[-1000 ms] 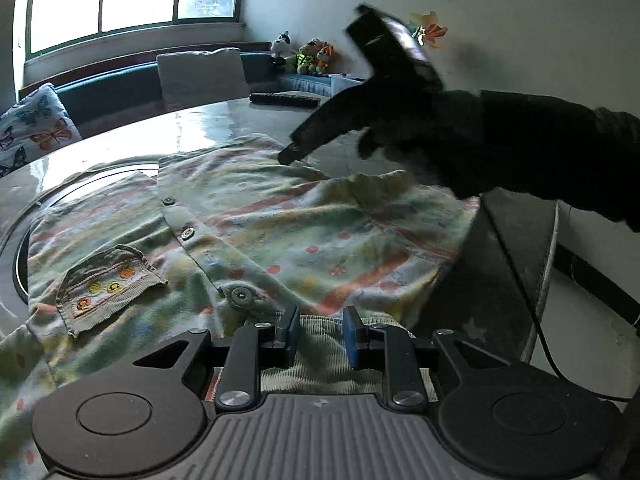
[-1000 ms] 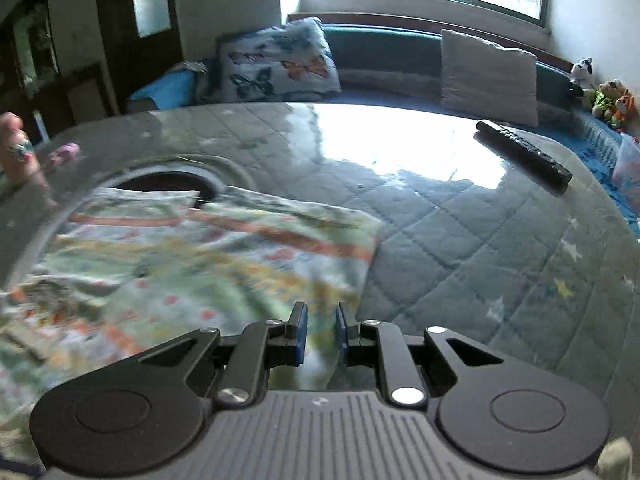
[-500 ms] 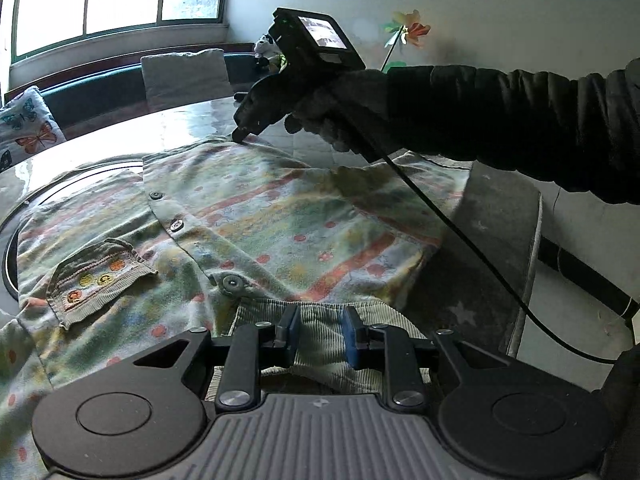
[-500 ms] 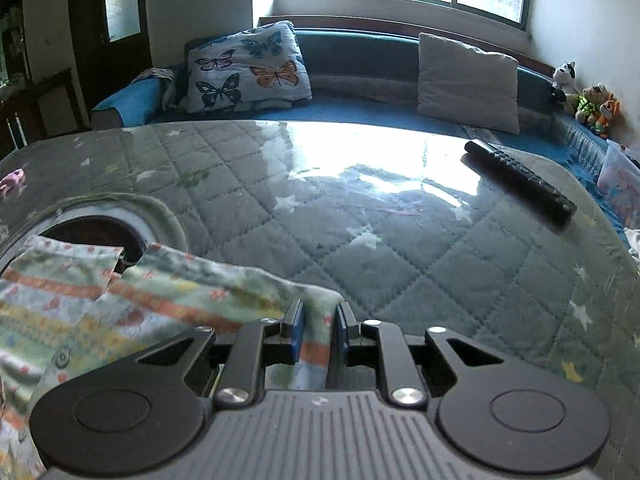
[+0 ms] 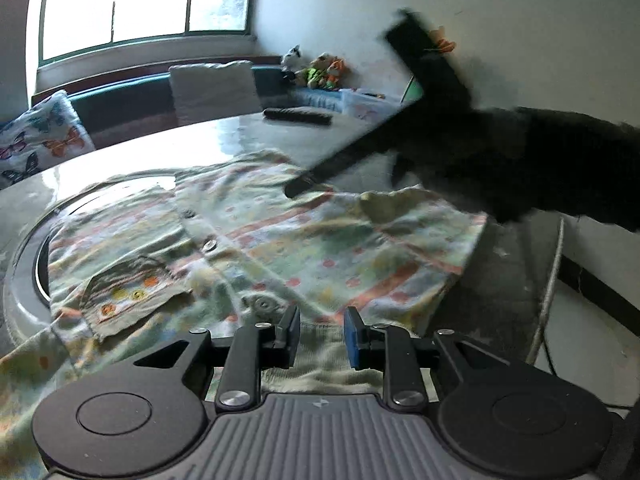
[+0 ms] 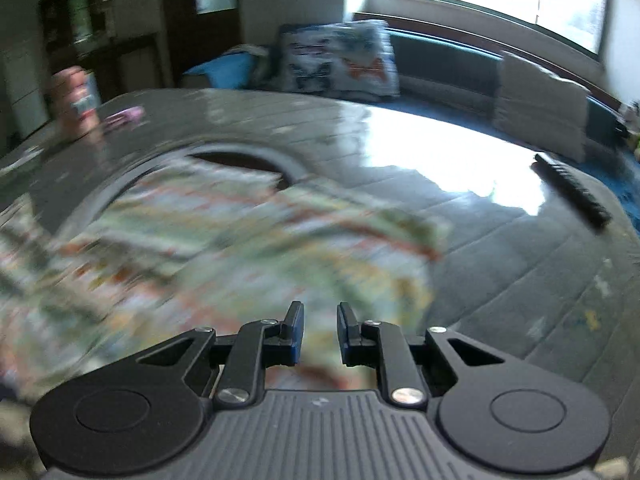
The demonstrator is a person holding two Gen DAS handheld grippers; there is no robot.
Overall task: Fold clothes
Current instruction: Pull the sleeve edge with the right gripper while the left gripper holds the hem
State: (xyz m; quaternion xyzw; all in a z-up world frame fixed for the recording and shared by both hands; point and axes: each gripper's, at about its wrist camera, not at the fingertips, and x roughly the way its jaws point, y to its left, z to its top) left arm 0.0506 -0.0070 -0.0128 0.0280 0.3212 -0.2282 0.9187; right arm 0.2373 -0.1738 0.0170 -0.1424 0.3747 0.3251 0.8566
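Observation:
A pastel striped and dotted child's shirt (image 5: 280,240) with buttons and a pocket (image 5: 132,296) lies spread on the quilted table (image 5: 140,152). My left gripper (image 5: 320,336) rests at its near edge, jaws narrowly apart and closed on the ribbed green collar (image 5: 320,364). My right gripper (image 5: 298,188), held by a dark-sleeved arm (image 5: 540,168), hovers blurred over the shirt's far part. In the right wrist view the right gripper (image 6: 319,334) has a small gap between its fingers. The blurred shirt (image 6: 240,248) lies below it and is not pinched.
A black remote (image 5: 298,116) (image 6: 572,190) lies on the far side of the table (image 6: 500,280). A round recess (image 6: 240,162) shows under the shirt's far edge. A cable (image 5: 548,292) hangs off the table's right edge. Cushions and a bench stand by the window.
The right gripper swung from the shirt's far corner back over the shirt, and its view is now blurred. The left gripper and the collar have stayed put.

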